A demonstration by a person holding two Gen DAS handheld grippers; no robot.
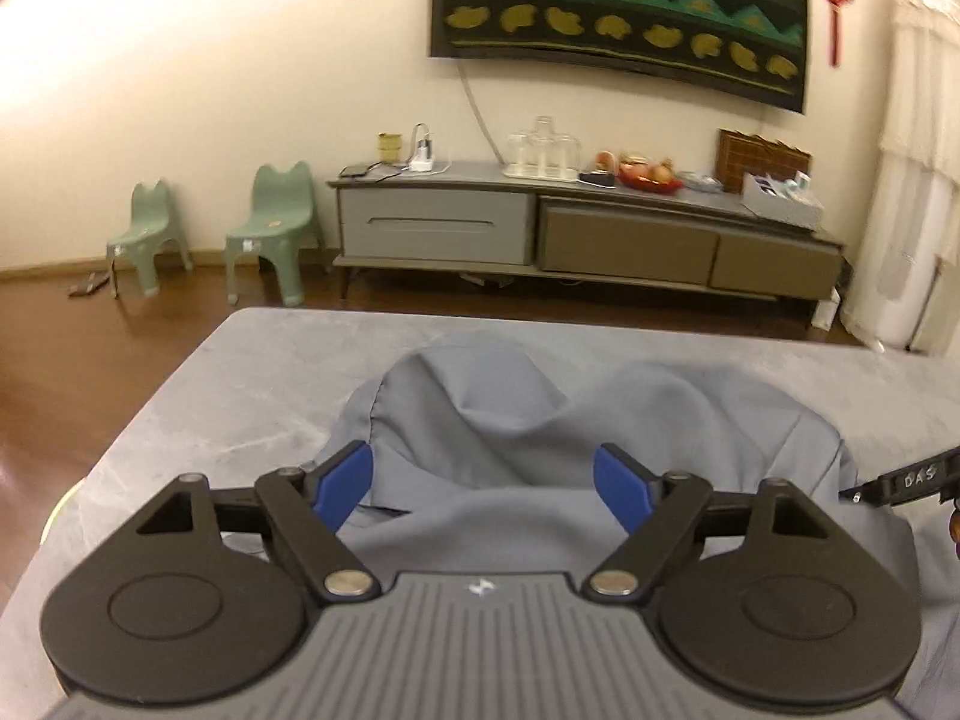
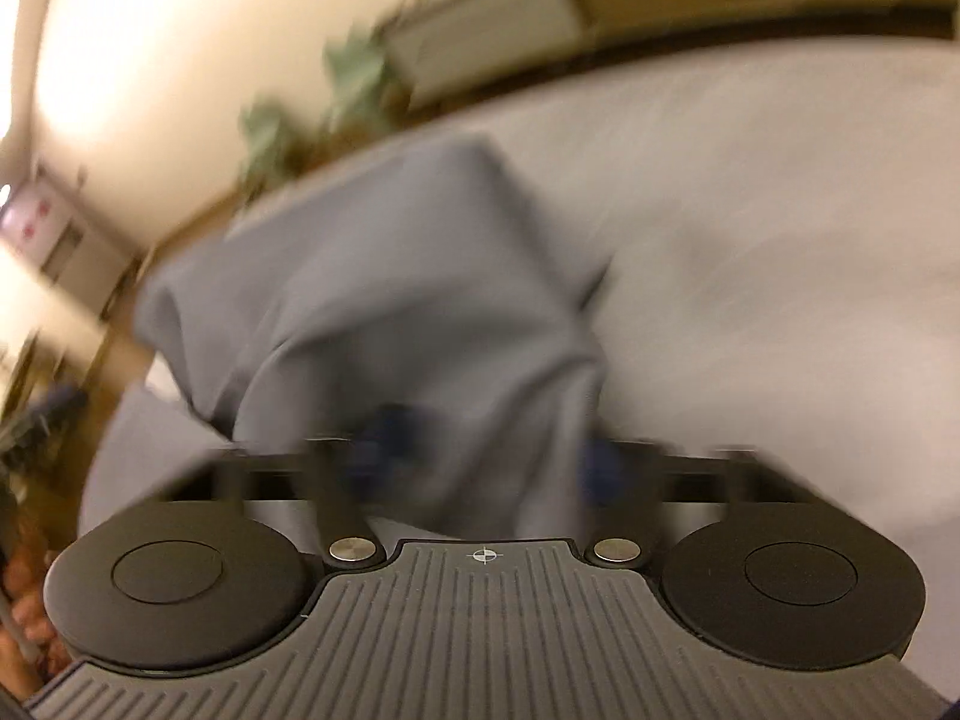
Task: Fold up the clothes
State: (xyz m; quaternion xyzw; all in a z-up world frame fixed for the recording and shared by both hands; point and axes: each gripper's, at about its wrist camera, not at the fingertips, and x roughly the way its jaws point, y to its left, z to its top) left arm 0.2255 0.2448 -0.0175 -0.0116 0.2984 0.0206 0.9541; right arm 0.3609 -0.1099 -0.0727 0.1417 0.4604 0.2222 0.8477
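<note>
Left wrist view sharp: left gripper [image 1: 483, 489] spread wide over rumpled grey-blue garment [image 1: 576, 414] on grey table [image 1: 252, 372], pads clear of cloth. Right wrist view smeared: right gripper [image 2: 486, 456] amid cloth folds, grip impossible to tell.

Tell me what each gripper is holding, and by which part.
Left gripper: nothing; its jaws stand open over the grey garment. Right gripper: fabric lies between its pads, but blur hides whether they grip it.
</note>
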